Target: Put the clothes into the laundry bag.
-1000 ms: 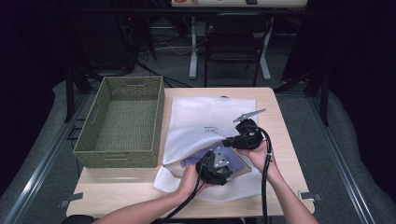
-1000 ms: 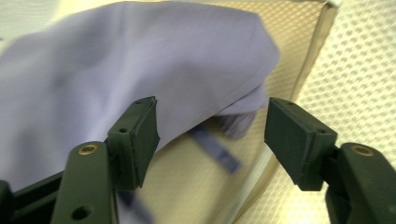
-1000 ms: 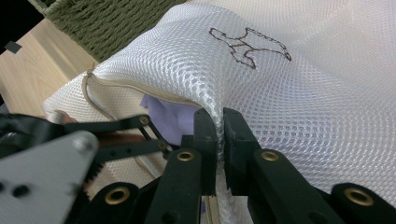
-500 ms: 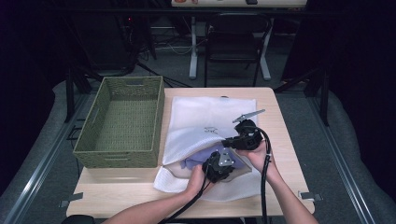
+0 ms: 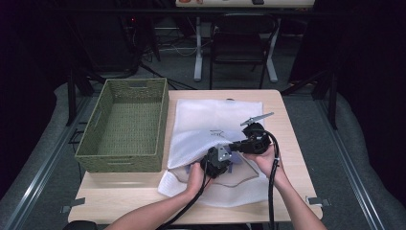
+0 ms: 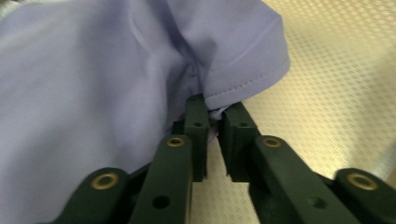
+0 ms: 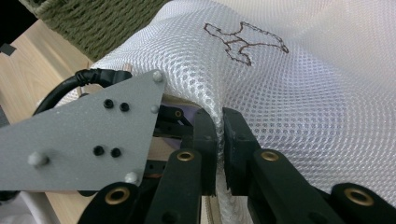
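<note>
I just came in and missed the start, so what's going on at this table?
A person is working a lavender garment into or out of a white mesh laundry bag on a wooden table; which way, I cannot tell. The left gripper has just closed and pinches the garment's hem. The right gripper is shut on a fold of the mesh bag, holding it up. A green woven basket sits beside the bag.

A recording studio or lab: black curtains (image 5: 43,43) surround the wooden counter (image 5: 143,201), with cables (image 5: 167,48) on the floor.
</note>
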`<control>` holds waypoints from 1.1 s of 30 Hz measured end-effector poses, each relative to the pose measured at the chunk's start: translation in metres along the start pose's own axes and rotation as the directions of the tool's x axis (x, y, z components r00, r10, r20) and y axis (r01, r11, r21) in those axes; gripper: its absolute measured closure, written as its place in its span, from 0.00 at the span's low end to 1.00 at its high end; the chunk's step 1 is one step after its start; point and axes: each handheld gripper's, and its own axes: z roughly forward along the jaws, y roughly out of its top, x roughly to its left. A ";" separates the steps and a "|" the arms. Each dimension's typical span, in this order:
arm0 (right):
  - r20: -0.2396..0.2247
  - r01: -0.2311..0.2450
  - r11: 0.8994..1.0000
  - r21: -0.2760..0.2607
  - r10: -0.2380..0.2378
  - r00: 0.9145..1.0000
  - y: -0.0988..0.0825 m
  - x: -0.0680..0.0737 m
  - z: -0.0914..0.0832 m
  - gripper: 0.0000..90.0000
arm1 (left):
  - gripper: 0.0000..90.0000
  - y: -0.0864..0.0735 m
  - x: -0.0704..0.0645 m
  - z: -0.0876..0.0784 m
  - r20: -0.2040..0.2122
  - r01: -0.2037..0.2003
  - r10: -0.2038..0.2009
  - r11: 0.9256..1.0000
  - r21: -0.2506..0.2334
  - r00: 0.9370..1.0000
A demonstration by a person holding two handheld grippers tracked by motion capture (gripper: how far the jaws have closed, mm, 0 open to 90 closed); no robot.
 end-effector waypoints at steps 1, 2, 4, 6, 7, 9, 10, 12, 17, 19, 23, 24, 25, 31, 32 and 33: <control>0.001 0.003 1.000 0.004 -0.003 1.000 0.000 0.000 0.000 0.95 | 0.87 0.000 -0.001 -0.002 0.005 -0.007 0.007 1.000 0.005 1.000; 0.001 0.003 1.000 0.005 -0.003 1.000 0.000 0.000 0.000 0.95 | 0.83 0.000 -0.002 -0.004 0.009 -0.010 0.010 1.000 0.007 1.000; -0.002 0.004 1.000 0.006 -0.004 1.000 0.000 0.000 0.000 0.95 | 0.77 -0.001 -0.003 -0.011 0.032 -0.025 0.024 1.000 0.014 0.999; -0.004 0.004 1.000 0.008 -0.004 1.000 -0.001 0.000 0.000 0.95 | 0.70 -0.004 -0.005 -0.018 0.037 -0.037 0.037 0.999 0.011 0.999; -0.005 0.004 1.000 0.010 -0.004 1.000 -0.001 0.000 0.000 0.95 | 0.67 -0.006 -0.006 -0.022 0.039 -0.036 0.036 0.999 0.009 0.999; -0.002 0.002 1.000 0.011 -0.002 1.000 0.000 0.000 0.000 0.95 | 0.62 -0.008 -0.009 -0.029 0.051 -0.048 0.047 0.999 0.007 0.998; -0.001 0.003 1.000 0.013 -0.003 1.000 0.000 0.001 0.000 0.95 | 0.60 -0.009 -0.010 -0.033 0.063 -0.054 0.053 0.999 0.008 0.997; 0.001 0.006 1.000 0.015 -0.007 1.000 0.000 0.001 0.000 0.94 | 0.59 -0.011 -0.012 -0.041 0.082 -0.072 0.072 0.997 -0.002 0.994; -0.001 0.015 1.000 0.013 -0.015 1.000 0.000 0.001 -0.001 0.95 | 0.62 -0.014 -0.013 -0.064 0.106 -0.115 0.114 0.993 0.001 0.988; -0.001 0.015 1.000 0.015 -0.015 1.000 0.000 0.001 -0.001 0.95 | 0.61 -0.016 -0.010 -0.069 0.100 -0.104 0.104 0.995 -0.005 0.989; -0.001 0.013 1.000 0.012 -0.013 1.000 0.000 0.001 -0.002 0.94 | 0.60 -0.022 0.000 -0.080 0.080 -0.072 0.073 0.997 -0.009 0.994; -0.002 0.012 1.000 0.012 -0.012 1.000 0.000 0.001 -0.002 0.94 | 0.59 -0.024 0.001 -0.082 0.073 -0.069 0.070 0.997 -0.018 0.995; -0.006 0.012 1.000 0.012 -0.012 1.000 -0.001 0.001 -0.002 0.94 | 0.59 -0.024 0.003 -0.085 0.076 -0.073 0.073 0.997 -0.007 0.994; -0.009 0.012 1.000 0.015 -0.012 1.000 -0.001 0.001 -0.002 0.94 | 0.57 -0.026 0.013 -0.107 0.034 -0.077 0.078 0.997 -0.033 0.996; -0.009 0.012 1.000 0.017 -0.012 1.000 -0.001 0.001 -0.002 0.94 | 0.57 -0.027 0.015 -0.111 0.027 -0.067 0.068 0.997 -0.042 0.997; -0.010 0.012 1.000 0.017 -0.011 1.000 -0.001 0.001 -0.002 0.94 | 0.57 -0.027 0.017 -0.114 0.025 -0.058 0.059 0.997 -0.047 0.998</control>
